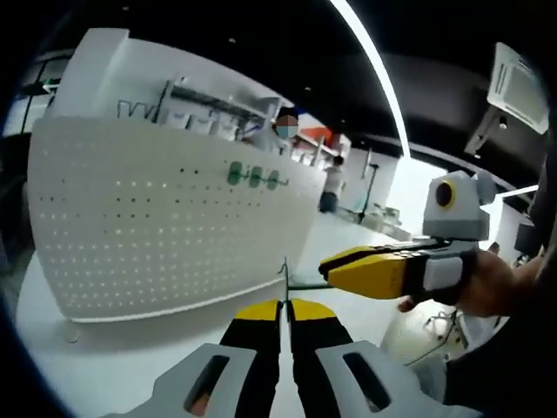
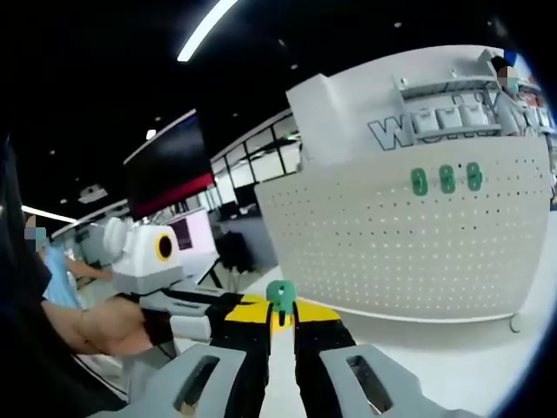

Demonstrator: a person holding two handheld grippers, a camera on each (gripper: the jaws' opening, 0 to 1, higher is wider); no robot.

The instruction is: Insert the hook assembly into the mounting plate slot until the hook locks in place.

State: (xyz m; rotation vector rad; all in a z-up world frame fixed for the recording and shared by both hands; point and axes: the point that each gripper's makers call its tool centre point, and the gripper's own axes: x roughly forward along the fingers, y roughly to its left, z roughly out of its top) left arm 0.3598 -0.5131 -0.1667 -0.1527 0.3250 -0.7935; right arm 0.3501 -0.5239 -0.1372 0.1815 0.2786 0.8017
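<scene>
A: Pegboard plate (image 2: 409, 244) stood ahead of both sets of jaws, well apart, three green hooks (image 2: 446, 178) already seated.

B: Grippers?

A: Right gripper (image 2: 280, 318) pinched a green hook (image 2: 280, 296) at its tips. Left gripper (image 1: 285, 305) clamped a thin metal piece (image 1: 285, 277).

B: Step?

A: Pre-insertion, I judged. Next: close in, align with a slot.

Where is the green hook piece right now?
In the right gripper view, the green hook sits pinched at the tips of the right gripper, low in the middle, left of and apart from the white pegboard.
</scene>
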